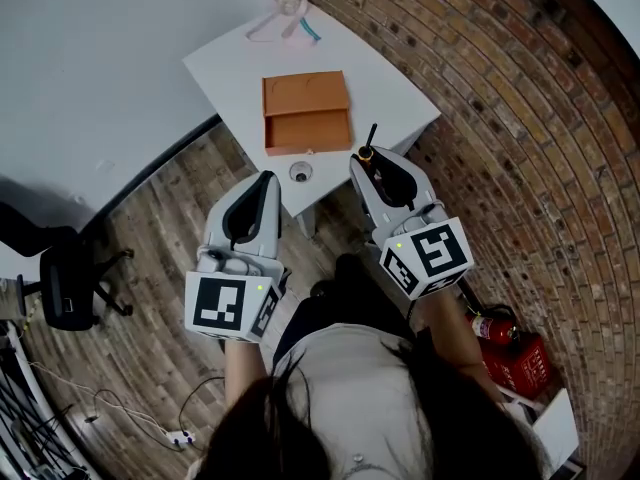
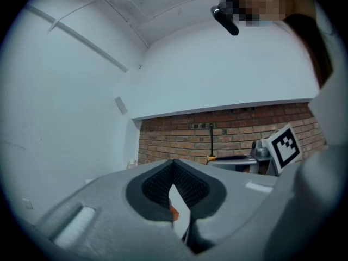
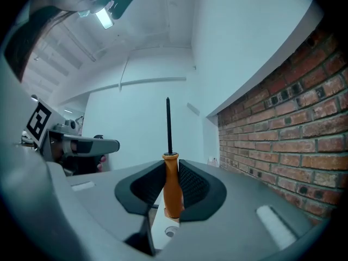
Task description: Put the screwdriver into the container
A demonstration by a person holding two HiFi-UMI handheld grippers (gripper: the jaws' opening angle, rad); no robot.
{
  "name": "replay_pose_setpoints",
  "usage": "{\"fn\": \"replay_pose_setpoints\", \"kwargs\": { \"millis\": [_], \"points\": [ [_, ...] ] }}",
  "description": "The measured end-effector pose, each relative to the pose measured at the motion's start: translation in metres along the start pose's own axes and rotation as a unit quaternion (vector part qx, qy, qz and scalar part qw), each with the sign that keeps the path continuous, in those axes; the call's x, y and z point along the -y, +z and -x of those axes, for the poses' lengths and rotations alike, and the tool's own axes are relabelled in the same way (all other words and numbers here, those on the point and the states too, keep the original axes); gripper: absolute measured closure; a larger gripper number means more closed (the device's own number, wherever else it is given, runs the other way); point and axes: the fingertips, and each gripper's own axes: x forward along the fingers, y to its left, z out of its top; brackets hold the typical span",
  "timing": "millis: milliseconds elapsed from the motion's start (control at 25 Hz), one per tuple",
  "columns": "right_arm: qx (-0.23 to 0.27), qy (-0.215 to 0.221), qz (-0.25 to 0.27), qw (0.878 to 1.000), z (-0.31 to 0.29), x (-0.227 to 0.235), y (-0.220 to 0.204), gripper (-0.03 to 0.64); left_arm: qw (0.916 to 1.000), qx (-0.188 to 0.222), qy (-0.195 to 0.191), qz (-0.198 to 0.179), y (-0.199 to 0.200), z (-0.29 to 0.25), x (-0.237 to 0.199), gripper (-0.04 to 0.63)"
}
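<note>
Right gripper (image 3: pixel 172 170): clenched on the orange plastic handle of a screwdriver with a thin black shaft (image 3: pixel 172 192). The pads press on the handle from both sides, and the shaft stands straight up past the jaw tips.

In the head view this gripper (image 1: pixel 368 160) is at the near edge of the white square table (image 1: pixel 240 68). The screwdriver (image 1: pixel 370 138) is outside the open orange rectangular container (image 1: pixel 308 133), just beside its near right corner.

Left gripper (image 2: pixel 174 167): jaw tips closed together with nothing gripped. In the head view it (image 1: pixel 264 180) sits near the table's near edge, left of the right gripper.

A small round grey-and-white object (image 1: pixel 300 172) lies on the table in front of the container.

Markings: each gripper's cube bears black-and-white square patterns. A red fire extinguisher (image 1: pixel 492 325) lies by the red brick wall (image 1: pixel 500 88); any print on it is too small to read.
</note>
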Motion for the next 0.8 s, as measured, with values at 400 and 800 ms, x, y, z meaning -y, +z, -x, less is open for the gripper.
{"fn": "replay_pose_setpoints", "kwargs": {
  "millis": [400, 800],
  "points": [
    [-0.026, 0.018, 0.008, 0.999, -0.037, 0.036, -0.020, 0.538, 0.9996, 0.002, 0.029, 0.000, -0.001, -0.029, -0.017, 0.595],
    [-0.070, 0.066, 0.030, 0.995, -0.090, 0.073, -0.050, 0.538, 0.9975, -0.003, 0.071, 0.004, -0.003, -0.065, -0.036, 0.595]
  ]
}}
